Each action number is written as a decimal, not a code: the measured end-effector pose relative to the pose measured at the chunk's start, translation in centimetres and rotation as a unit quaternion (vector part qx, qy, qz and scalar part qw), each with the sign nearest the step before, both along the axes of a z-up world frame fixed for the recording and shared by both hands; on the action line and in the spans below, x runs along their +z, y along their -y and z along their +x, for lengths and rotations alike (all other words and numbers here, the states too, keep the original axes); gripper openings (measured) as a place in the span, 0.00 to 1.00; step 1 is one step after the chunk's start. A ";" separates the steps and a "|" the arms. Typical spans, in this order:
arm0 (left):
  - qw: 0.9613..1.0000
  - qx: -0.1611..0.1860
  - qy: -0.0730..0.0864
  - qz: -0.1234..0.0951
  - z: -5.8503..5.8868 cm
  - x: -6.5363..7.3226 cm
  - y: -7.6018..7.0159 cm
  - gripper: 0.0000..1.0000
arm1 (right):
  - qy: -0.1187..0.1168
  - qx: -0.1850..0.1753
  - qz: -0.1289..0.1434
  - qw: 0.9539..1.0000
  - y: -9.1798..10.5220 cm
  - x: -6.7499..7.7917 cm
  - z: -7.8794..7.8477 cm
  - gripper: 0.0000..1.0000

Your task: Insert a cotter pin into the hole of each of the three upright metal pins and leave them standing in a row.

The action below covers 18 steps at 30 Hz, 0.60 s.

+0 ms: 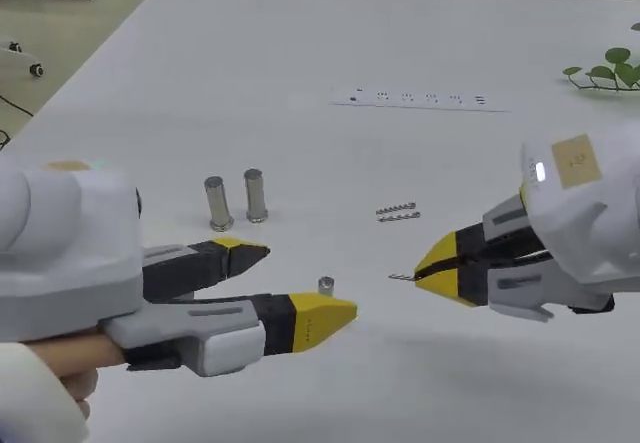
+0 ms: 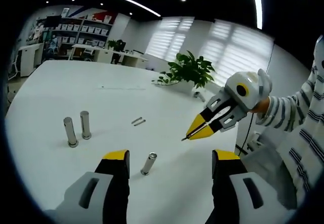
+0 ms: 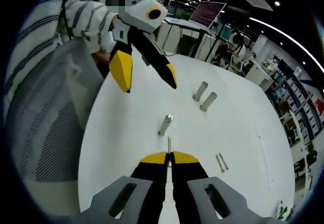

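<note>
Now the left gripper [image 1: 308, 281] lies low and almost flat over the white table [image 1: 300, 83]. It points across to the right, and a hand [image 1: 68, 361] holds it from behind. Its two yellow-tipped jaws are wide apart and hold nothing. The lone metal pin [image 1: 325, 285] stands on the table between those jaws, nearer the bottom jaw, and you cannot tell if it touches it. In the left gripper view the lone metal pin sits just inside the left jaw.

The right gripper [image 1: 432, 269] comes in from the other side and points its tips at the lone metal pin. Its jaws are pressed together on a thin cotter pin [image 1: 402, 278]. The cotter pin sticks out of the tips toward the lone metal pin, near it but not touching.

Behind the lone metal pin and to its left, two metal pins [image 1: 235, 200] stand side by side. Behind it and to its right, two spare cotter pins [image 1: 397, 212] lie flat together. Far behind it lie a white power strip [image 1: 420, 98] and a green plant [image 1: 605, 71].
</note>
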<state>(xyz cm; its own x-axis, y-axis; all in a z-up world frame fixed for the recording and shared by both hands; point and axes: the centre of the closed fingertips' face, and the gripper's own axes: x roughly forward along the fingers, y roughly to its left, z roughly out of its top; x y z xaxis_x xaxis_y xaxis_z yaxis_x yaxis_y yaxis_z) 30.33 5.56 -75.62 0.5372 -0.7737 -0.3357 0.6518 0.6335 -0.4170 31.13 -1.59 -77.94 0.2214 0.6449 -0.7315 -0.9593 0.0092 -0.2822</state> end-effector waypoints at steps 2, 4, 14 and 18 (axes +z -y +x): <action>1.000 -0.005 -0.006 -0.006 -0.1 0.0 0.2 0.62 | 0.007 0.009 0.005 1.000 -0.3 0.3 -0.5 0.03; 1.000 -0.010 -0.012 -0.011 -0.2 0.0 0.5 0.56 | 0.007 0.015 0.010 1.000 -0.6 0.4 -0.9 0.03; 0.994 -0.029 -0.077 -0.074 -1.3 0.1 2.4 0.39 | 0.019 0.034 0.019 0.999 -1.5 1.1 -2.5 0.03; 0.990 -0.034 -0.098 -0.092 -1.5 -0.1 3.0 0.29 | 0.023 0.037 0.023 0.999 -1.7 1.3 -2.7 0.03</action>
<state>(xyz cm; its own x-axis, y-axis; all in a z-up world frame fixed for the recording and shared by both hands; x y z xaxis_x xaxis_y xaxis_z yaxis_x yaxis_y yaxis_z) 28.80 2.56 -75.72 0.4208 -0.8631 -0.2794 0.5849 0.4935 -0.6437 28.40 0.11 -76.69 0.2045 0.6927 -0.6917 -0.9441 -0.0472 -0.3263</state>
